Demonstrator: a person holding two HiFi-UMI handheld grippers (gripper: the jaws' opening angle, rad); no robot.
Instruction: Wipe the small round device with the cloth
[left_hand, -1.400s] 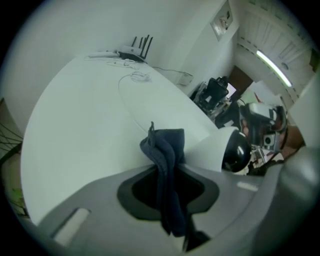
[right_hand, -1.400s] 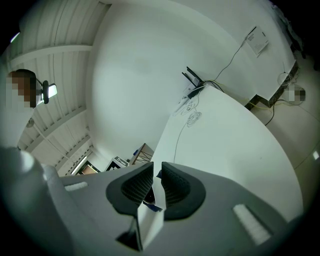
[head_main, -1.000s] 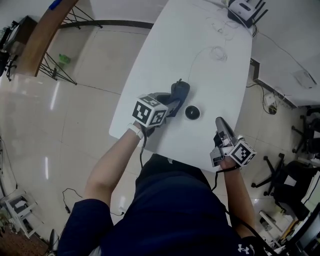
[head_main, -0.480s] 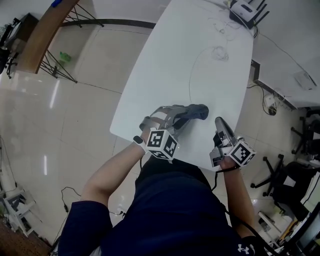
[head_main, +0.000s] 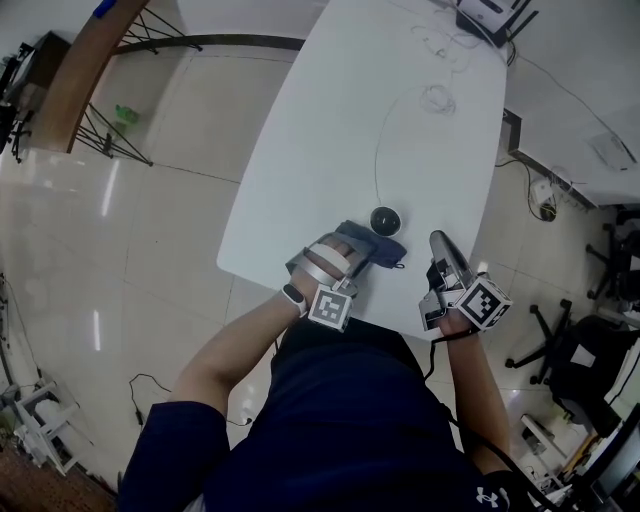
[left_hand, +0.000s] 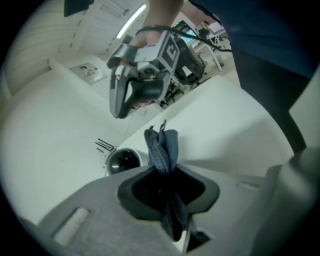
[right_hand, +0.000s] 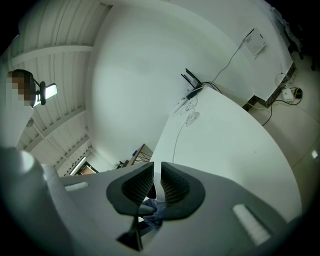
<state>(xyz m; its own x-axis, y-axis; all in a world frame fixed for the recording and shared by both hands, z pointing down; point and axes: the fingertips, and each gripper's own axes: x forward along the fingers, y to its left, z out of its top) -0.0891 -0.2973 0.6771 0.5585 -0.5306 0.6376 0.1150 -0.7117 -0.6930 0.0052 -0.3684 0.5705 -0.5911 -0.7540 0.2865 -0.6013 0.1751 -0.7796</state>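
The small round black device (head_main: 385, 220) sits on the white table (head_main: 400, 130) near its front edge, with a thin cable running away from it. My left gripper (head_main: 366, 252) is shut on a folded blue cloth (head_main: 382, 249), which lies just in front of the device on the near side. In the left gripper view the cloth (left_hand: 162, 147) sticks up between the jaws, and the device (left_hand: 123, 161) is just to its left. My right gripper (head_main: 438, 241) hovers to the right of the device. Its jaws (right_hand: 157, 172) are closed to a thin slit with nothing between them.
A router with antennas (head_main: 490, 17) and coiled white cable (head_main: 436, 100) lie at the table's far end. The table's front edge (head_main: 300, 290) runs right under my left gripper. Office chairs (head_main: 590, 350) stand on the floor to the right.
My left gripper swept the cloth from left of the device across it, covering it, then back toward the near edge, so the device shows again. The right gripper has stayed put.
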